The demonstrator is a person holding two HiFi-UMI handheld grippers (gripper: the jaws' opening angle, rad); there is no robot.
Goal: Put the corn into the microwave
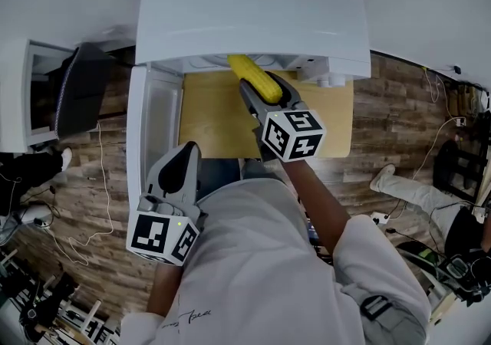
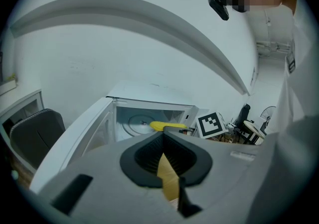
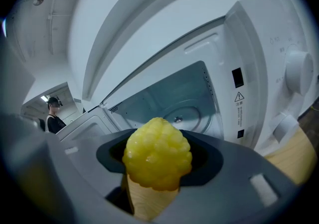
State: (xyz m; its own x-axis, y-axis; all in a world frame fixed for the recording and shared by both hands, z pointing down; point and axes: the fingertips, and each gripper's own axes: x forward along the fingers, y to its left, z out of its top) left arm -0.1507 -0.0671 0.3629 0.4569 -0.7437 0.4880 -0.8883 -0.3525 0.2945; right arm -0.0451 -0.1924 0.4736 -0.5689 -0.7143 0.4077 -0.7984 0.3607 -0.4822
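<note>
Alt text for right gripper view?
The right gripper grips a yellow corn cob, seen end-on, pointed at the open cavity of a white microwave. Its turntable shows behind the cob; the door stands open at left.

A light wooden desk (image 1: 219,125) stands on a wood-plank floor (image 1: 383,106). A white microwave (image 1: 253,6) sits directly on the desk, towards its far edge. Its door (image 1: 142,136) hangs open past the desk's left edge. The near part of the desktop is bare wood. A thin white cable (image 1: 105,182) lies on the floor to the left.
</note>
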